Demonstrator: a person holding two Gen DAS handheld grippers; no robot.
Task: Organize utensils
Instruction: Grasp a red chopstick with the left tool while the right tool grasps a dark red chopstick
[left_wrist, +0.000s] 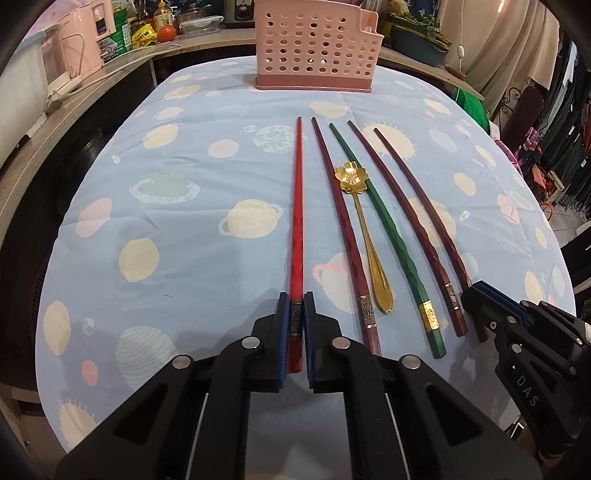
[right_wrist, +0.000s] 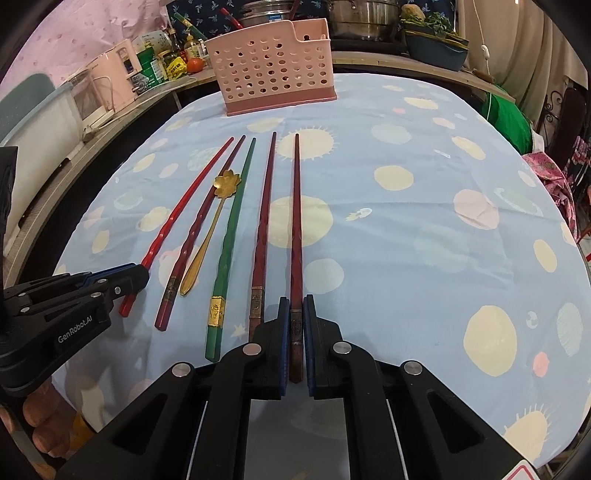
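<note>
Several chopsticks and a gold flower spoon (left_wrist: 360, 218) lie side by side on the blue planet-print cloth. My left gripper (left_wrist: 296, 301) is shut on the near end of the bright red chopstick (left_wrist: 297, 206), the leftmost one. My right gripper (right_wrist: 296, 304) is shut on the near end of the rightmost dark red chopstick (right_wrist: 296, 206). Between them lie a maroon chopstick (left_wrist: 341, 229), the green chopstick (left_wrist: 384, 229) and another dark red chopstick (left_wrist: 402, 221). The pink perforated utensil holder (left_wrist: 317, 48) stands at the far edge of the table.
A wooden counter (left_wrist: 33, 155) with a pink appliance (left_wrist: 77, 44), bottles and a tomato runs along the left. Pots and a planter stand behind the holder. Clothes hang at the right.
</note>
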